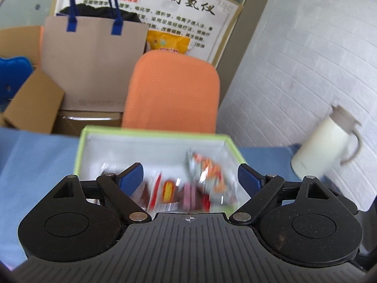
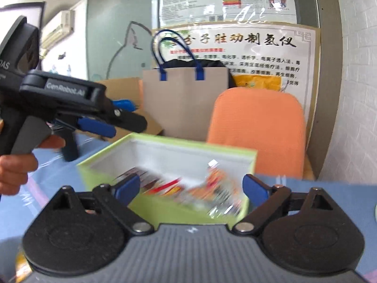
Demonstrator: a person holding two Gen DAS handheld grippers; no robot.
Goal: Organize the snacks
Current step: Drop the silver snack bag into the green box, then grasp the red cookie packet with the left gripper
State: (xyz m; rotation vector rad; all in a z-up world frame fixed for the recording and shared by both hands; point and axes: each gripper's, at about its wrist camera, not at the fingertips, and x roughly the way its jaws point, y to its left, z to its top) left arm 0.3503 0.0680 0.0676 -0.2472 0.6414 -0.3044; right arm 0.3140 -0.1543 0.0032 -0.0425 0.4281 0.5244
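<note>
Most of the job looks done. Snack packs (image 1: 188, 184) are seen lying inside the green box (image 1: 81, 146), which is used here as the landmark. The packs are blurred, so they can't be counted or read; an orange-and-silver pack (image 1: 207, 169) sits toward the box's right wall, red and pink ones nearer the front. No snack is seen on the blue cloth (image 1: 35, 155) around the box, at least in the parts shown. So little seems left to put away, maybe just tidying, but that is only a guess, as parts of the table are hidden.

The left gripper (image 1: 190, 176) is held just in front of the box, tipped down a bit toward its inside. Its blue fingers (image 1: 132, 175) are spread wide apart, and nothing is pinched btwn them; the packs are seen behind the gap, not gripped.

The right gripper (image 2: 190, 186) is held at the box's near right corner, also tipped down a bit. Its fingers are spread wide too, w/ nothing clamped.

In the right wrist view, the left gripper is seen from the side, above the box's left edge, w/ a hand (image 2: 16, 165) wrapped on its handle.

An orange chair (image 1: 174, 89) stands behind the box, and a white jug (image 1: 325, 141) is well off to the box's right.
</note>
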